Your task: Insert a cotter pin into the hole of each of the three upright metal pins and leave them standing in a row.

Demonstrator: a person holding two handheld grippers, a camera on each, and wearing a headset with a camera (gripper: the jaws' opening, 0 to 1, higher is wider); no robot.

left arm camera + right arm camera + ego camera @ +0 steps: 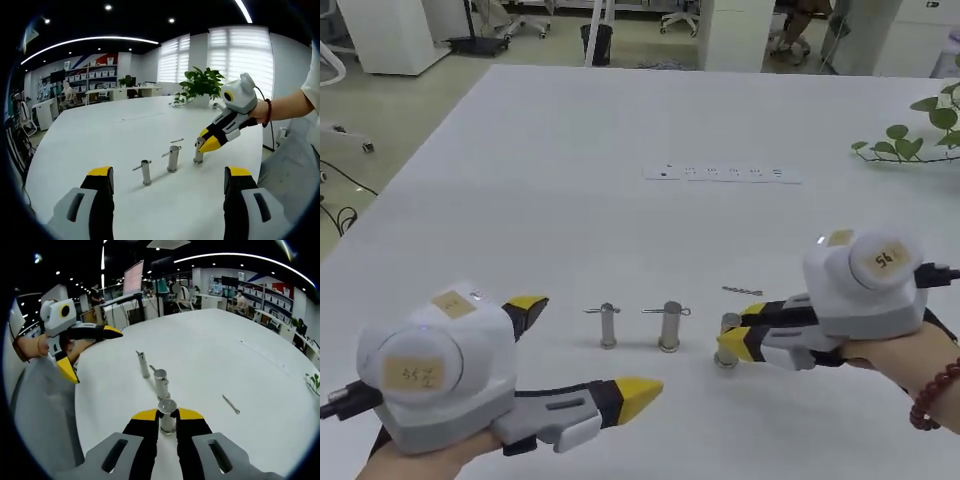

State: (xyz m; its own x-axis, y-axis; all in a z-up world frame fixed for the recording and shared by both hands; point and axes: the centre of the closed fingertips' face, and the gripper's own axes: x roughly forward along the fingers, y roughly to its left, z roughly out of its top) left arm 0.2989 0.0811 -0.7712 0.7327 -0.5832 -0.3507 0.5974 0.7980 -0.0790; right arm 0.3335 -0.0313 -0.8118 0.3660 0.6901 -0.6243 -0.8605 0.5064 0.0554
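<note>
My right gripper [168, 417] is closed on the third metal pin [167, 408], with one yellow tip on either side of its shaft. The pin stands upright on the table [620, 140]. My left gripper [584, 346] is spread wide and holds nothing, hovering in front of the row.

Two pins look finished. The far-left pin [608, 326] and the middle pin [669, 326] each carry a cotter pin crosswise near the top. The one I grip seems bare, though my jaws cover part of its shaft and I cannot be sure where its hole faces. A loose cotter pin [742, 291] lies flat on the table just past that pin, apart from it. I judge that it has to be picked up and threaded, probably by my free left jaws.

The head view shows the two crosswise cotters plainly. The right gripper view looks down the row end-on, which foreshortens them, but it shows my grip on the shaft best. The left gripper view takes the row from the side, all three pins upright and in line.
</note>
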